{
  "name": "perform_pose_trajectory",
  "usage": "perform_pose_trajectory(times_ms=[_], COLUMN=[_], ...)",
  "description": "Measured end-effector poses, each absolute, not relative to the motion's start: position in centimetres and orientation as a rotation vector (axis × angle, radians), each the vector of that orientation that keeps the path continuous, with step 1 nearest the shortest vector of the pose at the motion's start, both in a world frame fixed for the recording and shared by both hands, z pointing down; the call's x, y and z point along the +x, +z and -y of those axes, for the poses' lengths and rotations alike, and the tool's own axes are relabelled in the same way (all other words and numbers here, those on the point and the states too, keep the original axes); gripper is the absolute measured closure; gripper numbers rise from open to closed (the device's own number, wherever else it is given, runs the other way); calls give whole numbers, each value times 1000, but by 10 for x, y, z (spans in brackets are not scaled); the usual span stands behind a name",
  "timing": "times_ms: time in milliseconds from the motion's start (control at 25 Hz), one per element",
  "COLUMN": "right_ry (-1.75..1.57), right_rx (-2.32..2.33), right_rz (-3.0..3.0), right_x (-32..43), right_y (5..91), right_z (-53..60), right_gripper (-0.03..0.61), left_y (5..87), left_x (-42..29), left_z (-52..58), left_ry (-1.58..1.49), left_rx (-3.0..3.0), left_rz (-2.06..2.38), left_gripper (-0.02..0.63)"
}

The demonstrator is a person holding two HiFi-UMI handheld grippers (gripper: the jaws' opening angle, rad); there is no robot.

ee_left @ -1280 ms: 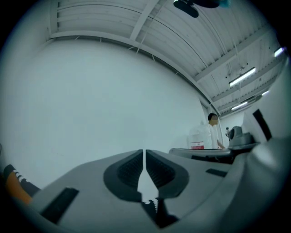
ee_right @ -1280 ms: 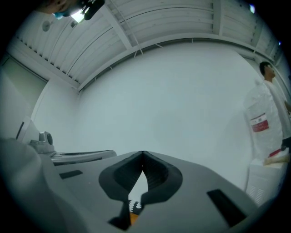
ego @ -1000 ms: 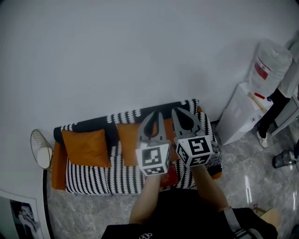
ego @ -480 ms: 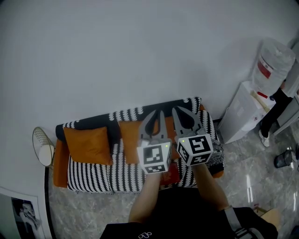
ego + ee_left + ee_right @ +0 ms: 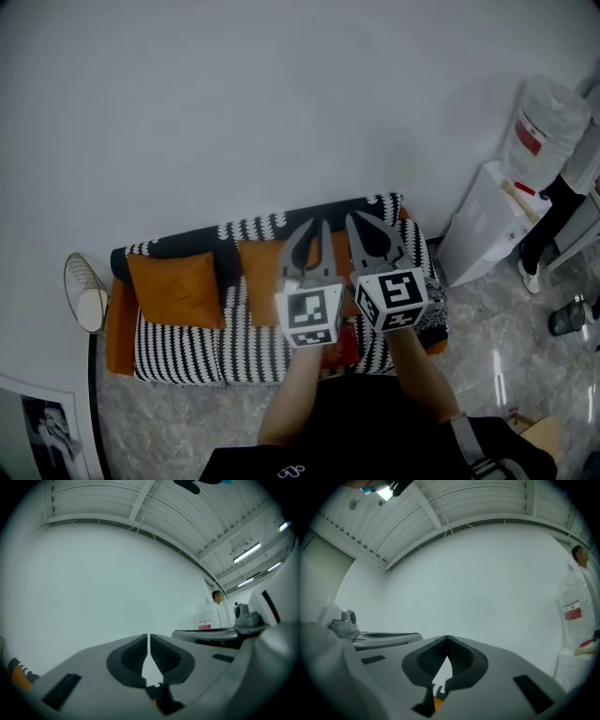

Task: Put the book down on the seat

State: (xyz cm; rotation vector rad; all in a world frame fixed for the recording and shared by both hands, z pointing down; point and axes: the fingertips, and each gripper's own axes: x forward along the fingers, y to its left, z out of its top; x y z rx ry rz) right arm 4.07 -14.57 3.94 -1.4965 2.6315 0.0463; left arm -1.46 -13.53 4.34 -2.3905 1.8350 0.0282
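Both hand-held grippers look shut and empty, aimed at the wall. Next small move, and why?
Probably tip both down toward the sofa seat. The left hand-held gripper and right hand-held gripper are shut on nothing and face the wall; a red thing, possibly the book, lies on the seat beneath them.

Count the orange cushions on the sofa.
2. One orange cushion lies at the left end of the sofa; the other sits mid-sofa, partly behind the left gripper. More may be hidden there.

The sofa (image 5: 178,356) is viewed steeply from above; the wall (image 5: 281,112) behind it is faced by both gripper views.
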Motion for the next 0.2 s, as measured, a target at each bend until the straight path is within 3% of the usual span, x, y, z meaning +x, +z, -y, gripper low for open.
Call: perform_pose_trajectory(times_ms=[200], right_ry=[51], right_rx=[-1498], right_rz=[-2631], right_x=[43], right_y=[40], right_z=[141], right_gripper=[568], left_y=[45], left_x=[-12], left_z=[131], left_ry=[27], left_rx=[-2389], left_rz=[-1833], left_gripper=[588])
